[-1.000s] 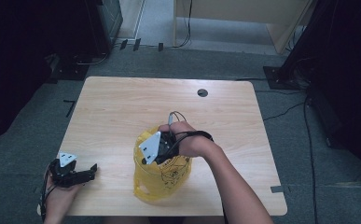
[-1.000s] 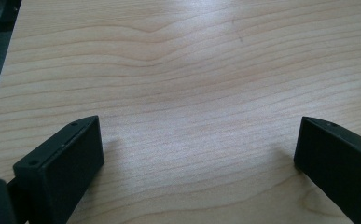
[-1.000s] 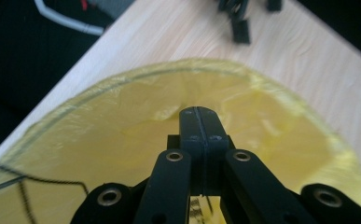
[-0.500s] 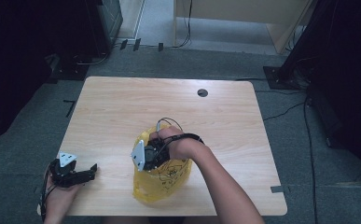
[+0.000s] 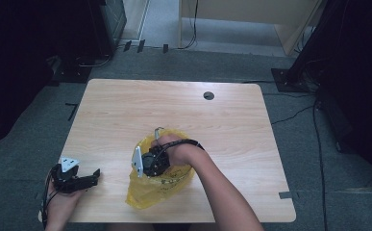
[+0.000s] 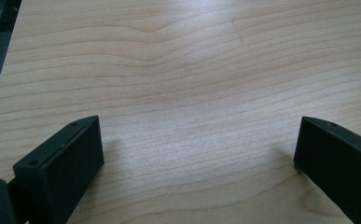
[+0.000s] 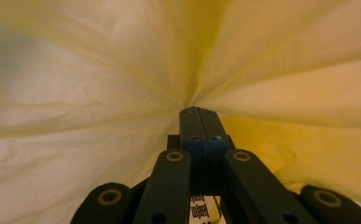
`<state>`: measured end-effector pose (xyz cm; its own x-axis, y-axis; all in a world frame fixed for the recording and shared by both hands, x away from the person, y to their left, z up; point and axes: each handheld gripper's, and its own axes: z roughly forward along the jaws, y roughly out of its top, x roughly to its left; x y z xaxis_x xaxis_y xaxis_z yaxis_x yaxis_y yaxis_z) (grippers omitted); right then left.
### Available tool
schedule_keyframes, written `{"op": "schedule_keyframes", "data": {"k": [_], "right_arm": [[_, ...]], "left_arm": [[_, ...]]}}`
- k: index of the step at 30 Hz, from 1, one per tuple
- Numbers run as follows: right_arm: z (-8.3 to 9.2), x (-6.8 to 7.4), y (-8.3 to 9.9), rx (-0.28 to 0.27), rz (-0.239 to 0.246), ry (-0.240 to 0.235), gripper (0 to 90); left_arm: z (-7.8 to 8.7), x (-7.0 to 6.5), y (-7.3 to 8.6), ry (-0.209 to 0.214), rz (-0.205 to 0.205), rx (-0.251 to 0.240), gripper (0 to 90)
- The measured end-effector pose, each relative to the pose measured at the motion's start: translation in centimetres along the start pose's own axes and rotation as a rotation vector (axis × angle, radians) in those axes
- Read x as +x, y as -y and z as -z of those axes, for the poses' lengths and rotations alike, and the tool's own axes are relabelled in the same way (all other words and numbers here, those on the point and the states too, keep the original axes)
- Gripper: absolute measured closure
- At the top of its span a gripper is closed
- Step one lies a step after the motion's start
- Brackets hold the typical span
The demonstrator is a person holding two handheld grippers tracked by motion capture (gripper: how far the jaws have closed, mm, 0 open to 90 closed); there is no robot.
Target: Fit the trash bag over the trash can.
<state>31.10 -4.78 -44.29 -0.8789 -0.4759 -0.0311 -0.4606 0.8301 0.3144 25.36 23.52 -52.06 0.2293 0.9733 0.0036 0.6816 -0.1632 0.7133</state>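
Observation:
A yellow plastic bag [image 5: 150,192] sits crumpled on the wooden table [image 5: 174,110] near its front edge. My right gripper [image 5: 150,164] reaches down into the bag's open mouth, with the hand behind it. In the right gripper view its jaws are pressed together, and the yellow film [image 7: 99,70] creases outward from the tip of the right gripper [image 7: 199,112], so it looks pinched there. My left gripper [image 5: 88,179] rests at the table's front left corner. In its own view the left gripper [image 6: 197,149] stands wide open over bare wood, with nothing between its jaws.
A round cable hole [image 5: 208,96] lies at the back of the table, right of centre. Dark furniture [image 5: 106,24] and cables [image 5: 294,115] stand on the grey floor around the table. A wooden cabinet [image 5: 241,19] stands beyond it.
My right gripper has sunk lower and a little toward the front left, deeper into the bag, which now looks flatter. The left gripper has stayed where it was.

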Motion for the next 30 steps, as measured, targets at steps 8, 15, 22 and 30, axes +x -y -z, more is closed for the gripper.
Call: {"op": "schedule_keyframes", "data": {"k": [8, 15, 22, 30], "right_arm": [[-0.8, -0.4, 0.2, -0.027, -0.072, -0.073, 90.0], [-0.1, -0.2, -0.1, -0.006, -0.052, -0.026, 90.0], [2.8, 0.5, -0.6, -0.007, -0.017, 0.002, 90.0], [5.8, 2.1, 0.2, -0.002, 0.019, 0.025, 90.0]], "left_arm": [[0.0, 0.0, 0.0, 0.000, 0.001, -0.001, 0.9], [0.0, 0.0, 0.0, 0.000, 0.001, -0.001, 0.9], [0.0, 0.0, 0.0, 0.000, -0.001, 0.001, 0.9], [0.0, 0.0, 0.0, 0.001, -0.001, 0.001, 0.9]]}}
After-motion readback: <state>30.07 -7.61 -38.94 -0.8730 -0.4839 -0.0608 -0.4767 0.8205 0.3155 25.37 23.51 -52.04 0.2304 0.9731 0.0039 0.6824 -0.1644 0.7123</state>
